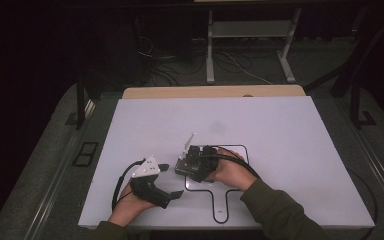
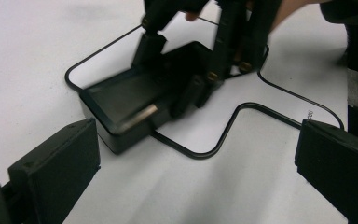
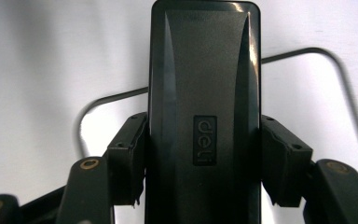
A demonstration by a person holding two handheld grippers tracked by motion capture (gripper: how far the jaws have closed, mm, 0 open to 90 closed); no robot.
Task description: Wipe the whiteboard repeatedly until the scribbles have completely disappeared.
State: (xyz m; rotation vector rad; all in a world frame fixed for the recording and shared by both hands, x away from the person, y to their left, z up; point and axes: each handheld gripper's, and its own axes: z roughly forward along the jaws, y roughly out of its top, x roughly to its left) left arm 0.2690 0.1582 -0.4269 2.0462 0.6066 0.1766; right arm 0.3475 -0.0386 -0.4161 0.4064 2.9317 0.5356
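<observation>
A black oblong box (image 1: 181,168) with "deli" embossed on its top (image 3: 204,93) lies on the white table inside a black outline (image 1: 232,146) drawn there. My right gripper (image 3: 204,163) is shut on it, one pad (image 3: 129,158) pressed against each long side. In the left gripper view the box (image 2: 121,102) sits ahead with the right gripper (image 2: 172,70) clamped across it. My left gripper (image 1: 171,180) rests on the table to the box's left, open, with only bare table between its jaws (image 2: 196,177).
The white board (image 1: 280,130) covers most of the table, with a wooden edge (image 1: 215,91) behind it. The black outline (image 2: 205,154) has a narrow stem toward the front edge. Table legs and cables lie on the floor beyond.
</observation>
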